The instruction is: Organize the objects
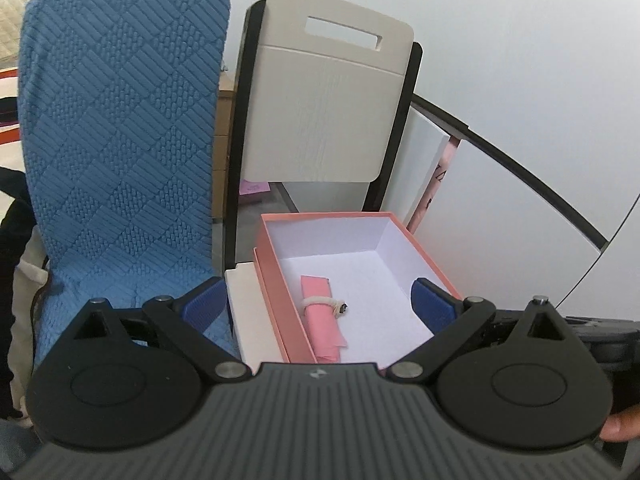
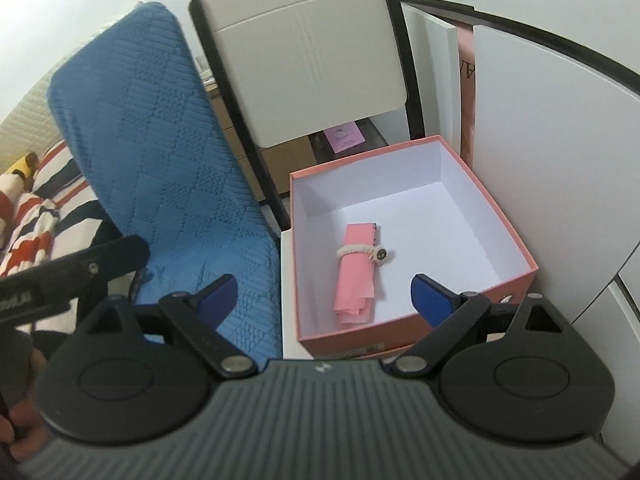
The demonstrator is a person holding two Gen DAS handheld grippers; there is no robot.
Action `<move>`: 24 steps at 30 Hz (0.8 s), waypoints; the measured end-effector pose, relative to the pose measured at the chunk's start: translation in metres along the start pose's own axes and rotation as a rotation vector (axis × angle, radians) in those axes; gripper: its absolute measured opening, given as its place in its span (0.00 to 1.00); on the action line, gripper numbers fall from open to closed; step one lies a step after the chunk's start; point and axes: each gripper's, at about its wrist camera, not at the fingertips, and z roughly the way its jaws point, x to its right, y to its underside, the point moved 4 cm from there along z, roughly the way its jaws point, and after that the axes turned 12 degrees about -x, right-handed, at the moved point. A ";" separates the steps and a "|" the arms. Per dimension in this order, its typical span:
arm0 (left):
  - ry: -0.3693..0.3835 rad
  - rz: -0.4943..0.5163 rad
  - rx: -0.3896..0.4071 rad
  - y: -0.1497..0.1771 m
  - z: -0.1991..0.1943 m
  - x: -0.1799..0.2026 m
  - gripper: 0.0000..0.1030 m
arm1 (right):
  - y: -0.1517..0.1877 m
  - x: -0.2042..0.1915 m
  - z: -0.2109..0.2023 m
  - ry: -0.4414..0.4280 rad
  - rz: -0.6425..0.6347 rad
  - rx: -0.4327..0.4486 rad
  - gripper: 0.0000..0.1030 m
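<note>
An open pink box (image 1: pixel 276 292) (image 2: pixel 496 216) with a white inside stands on a white surface. In it lies a rolled pink cloth (image 1: pixel 324 320) (image 2: pixel 358 276) tied with a cream cord and a small button. My left gripper (image 1: pixel 320 304) is open and empty, just above the box's near edge, its fingers wide on either side of the roll. My right gripper (image 2: pixel 322 296) is open and empty, hovering above the box's near left corner.
A chair with a blue quilted cover (image 1: pixel 120 128) (image 2: pixel 160 148) stands left of the box. A beige chair back (image 1: pixel 324 108) (image 2: pixel 316 68) stands behind it. White panels (image 1: pixel 500 200) (image 2: pixel 552 128) stand at the right. Striped bedding (image 2: pixel 44 224) lies far left.
</note>
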 end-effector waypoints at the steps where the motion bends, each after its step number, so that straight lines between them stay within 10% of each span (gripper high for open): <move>1: -0.003 0.005 0.004 0.003 -0.002 -0.001 0.97 | 0.004 -0.002 -0.003 0.003 -0.006 0.004 0.92; 24: 0.000 0.044 -0.014 0.036 -0.006 -0.004 0.98 | 0.049 0.013 -0.023 0.069 0.065 0.038 0.92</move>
